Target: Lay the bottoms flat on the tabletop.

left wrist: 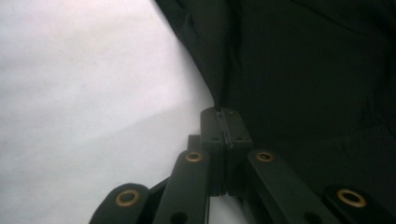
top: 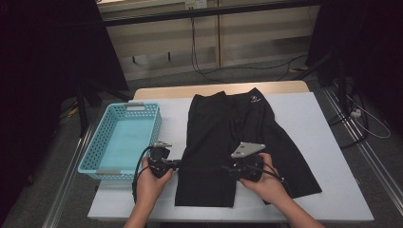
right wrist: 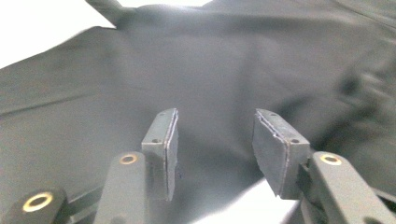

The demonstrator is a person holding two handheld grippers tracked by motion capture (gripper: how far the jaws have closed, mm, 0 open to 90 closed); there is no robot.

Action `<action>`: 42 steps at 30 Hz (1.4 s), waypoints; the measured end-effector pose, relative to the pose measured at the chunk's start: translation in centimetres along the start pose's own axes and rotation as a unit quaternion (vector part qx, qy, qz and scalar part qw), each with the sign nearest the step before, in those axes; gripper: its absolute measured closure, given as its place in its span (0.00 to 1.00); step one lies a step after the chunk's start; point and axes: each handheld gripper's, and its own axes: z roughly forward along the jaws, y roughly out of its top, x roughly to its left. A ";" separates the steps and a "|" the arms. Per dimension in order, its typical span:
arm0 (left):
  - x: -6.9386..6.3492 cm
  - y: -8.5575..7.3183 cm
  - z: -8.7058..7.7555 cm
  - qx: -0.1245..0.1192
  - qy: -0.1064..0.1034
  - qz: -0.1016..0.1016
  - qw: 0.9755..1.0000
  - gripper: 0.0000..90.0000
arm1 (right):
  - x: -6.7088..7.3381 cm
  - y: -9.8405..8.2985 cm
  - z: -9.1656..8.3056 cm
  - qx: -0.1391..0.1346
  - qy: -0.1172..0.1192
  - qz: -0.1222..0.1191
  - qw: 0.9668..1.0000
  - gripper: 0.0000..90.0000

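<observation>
Shorts: black shorts (top: 228, 142) lay flat at the middle of the table (top: 328, 142), waistband toward the far edge, leg hems toward the near edge.
Left gripper (left wrist: 226, 122): jaws were pressed together, pinching the left edge of the shorts near the hem.
Right gripper (right wrist: 214, 147): jaws stood partly apart above the cloth, gripping nothing.
Basket: a light blue basket (top: 97, 142) sat at the table's left edge, just beside the shorts.
</observation>
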 end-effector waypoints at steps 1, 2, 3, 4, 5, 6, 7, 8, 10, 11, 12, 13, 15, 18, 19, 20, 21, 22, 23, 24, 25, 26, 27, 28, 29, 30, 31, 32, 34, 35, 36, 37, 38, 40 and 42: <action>0.0 0.0 0.0 -0.003 -0.002 0.001 1.000 0.98 | 0.8 0.1 0.4 -0.004 0.019 -0.011 1.000 0.53; 0.0 0.1 -0.1 -0.006 0.000 0.004 1.000 0.95 | 1.4 0.2 0.6 -0.005 0.032 -0.016 0.999 0.53; 0.0 0.2 -0.1 -0.017 0.010 0.010 1.000 0.84 | 2.3 0.3 1.1 -0.002 0.055 -0.027 0.998 0.53; 0.0 0.3 -0.2 -0.029 0.023 0.022 0.999 0.72 | 2.8 0.3 1.4 0.000 0.064 -0.033 0.997 0.52; 0.0 0.3 -0.2 -0.035 0.021 0.020 0.999 0.68 | 3.7 0.4 1.9 0.002 0.080 -0.041 0.996 0.52; 0.1 0.5 -0.3 -0.043 0.015 0.015 0.999 0.65 | 4.1 0.4 2.2 0.004 0.093 -0.044 0.995 0.52; 0.1 0.6 -0.4 -0.056 0.014 0.020 0.998 0.57 | 4.7 0.5 2.5 0.005 0.108 -0.045 0.993 0.52; -0.1 0.7 -0.3 -0.068 0.013 0.026 0.997 0.50 | 5.5 0.6 2.9 0.004 0.122 -0.051 0.991 0.52; -0.1 0.9 -0.3 -0.077 0.020 0.035 0.996 0.38 | 6.7 0.6 3.5 0.013 0.128 -0.075 0.989 0.55; -0.1 0.9 -0.3 -0.077 0.022 0.034 0.996 0.35 | 7.1 0.6 3.6 0.015 0.133 -0.084 0.987 0.58; 0.0 0.9 -0.3 -0.079 0.025 0.034 0.996 0.32 | 7.7 0.5 3.8 0.019 0.144 -0.086 0.986 0.61; 0.1 1.0 -0.3 -0.081 0.027 0.036 0.996 0.31 | 8.0 0.5 3.8 0.020 0.149 -0.095 0.984 0.62; 0.3 1.0 -0.4 -0.079 0.024 0.036 0.996 0.29 | 8.6 0.4 3.8 0.019 0.155 -0.103 0.982 0.61; 0.3 1.1 -0.4 -0.081 0.026 0.040 0.996 0.27 | 8.7 0.3 3.9 0.015 0.162 -0.107 0.981 0.62; 0.2 1.1 -0.3 -0.080 0.025 0.040 0.996 0.27 | 8.6 0.2 3.9 0.012 0.160 -0.108 0.981 0.65; 0.2 1.1 -0.3 -0.081 0.025 0.040 0.996 0.27 | 8.6 0.2 3.9 0.012 0.160 -0.107 0.981 0.67; 0.2 1.1 -0.3 -0.080 0.024 0.039 0.996 0.27 | 8.5 0.2 3.9 0.011 0.164 -0.111 0.980 0.76; 0.2 1.1 -0.2 -0.080 0.024 0.039 0.996 0.27 | 8.5 0.2 3.8 0.014 0.171 -0.111 0.979 0.86; 0.1 1.1 -0.2 -0.081 0.027 0.041 0.996 0.27 | 8.4 0.2 3.8 0.016 0.175 -0.109 0.978 0.90; 0.1 1.1 -0.2 -0.080 0.025 0.040 0.996 0.27 | 8.4 0.2 3.8 0.016 0.179 -0.110 0.978 0.93; 0.1 1.1 -0.2 -0.080 0.025 0.041 0.996 0.27 | 8.4 0.2 3.8 0.017 0.184 -0.109 0.977 0.96; 0.1 1.1 -0.2 -0.080 0.023 0.041 0.996 0.26 | 8.4 0.2 3.7 0.019 0.186 -0.110 0.976 0.98; 0.1 1.1 -0.3 -0.077 0.022 0.042 0.996 0.26 | 8.3 0.2 3.7 0.020 0.186 -0.110 0.976 0.98; 0.1 1.1 -0.3 -0.076 0.020 0.040 0.996 0.26 | 8.3 0.2 3.6 0.021 0.190 -0.109 0.975 0.98; 0.1 1.1 -0.3 -0.076 0.020 0.040 0.996 0.26 | 8.2 0.1 3.6 0.023 0.196 -0.106 0.975 0.99; 0.1 1.0 -0.4 -0.075 0.018 0.042 0.996 0.25 | 8.1 0.1 3.5 0.024 0.199 -0.105 0.974 0.98; 0.0 0.9 -0.3 -0.076 0.019 0.040 0.996 0.25 | 8.1 0.1 3.4 0.023 0.199 -0.107 0.974 0.97; 0.1 0.8 -0.3 -0.071 0.016 0.042 0.996 0.25 | 8.0 0.0 3.3 0.023 0.201 -0.104 0.974 0.94; -0.1 0.7 -0.1 -0.069 0.017 0.039 0.997 0.25 | 7.9 0.1 2.9 0.021 0.194 -0.099 0.976 0.79; -0.1 0.6 -0.1 -0.065 0.012 0.040 0.997 0.24 | 7.7 0.3 2.7 0.017 0.186 -0.097 0.978 0.76; -0.1 0.6 -0.1 -0.067 0.010 0.039 0.997 0.24 | 7.2 0.5 2.4 0.010 0.176 -0.092 0.980 0.73; -0.2 0.5 -0.1 -0.067 0.009 0.037 0.997 0.24 | 6.9 0.6 2.3 0.006 0.165 -0.084 0.983 0.67; -0.2 0.5 -0.1 -0.068 0.012 0.041 0.997 0.24 | 6.1 0.8 2.1 0.000 0.144 -0.076 0.987 0.63; -0.2 0.4 -0.2 -0.063 0.004 0.044 0.997 0.23 | 5.0 0.9 2.0 -0.009 0.125 -0.061 0.990 0.57; -0.1 0.3 -0.2 -0.061 0.006 0.047 0.997 0.23 | 3.6 1.1 1.9 -0.020 0.091 -0.039 0.995 0.51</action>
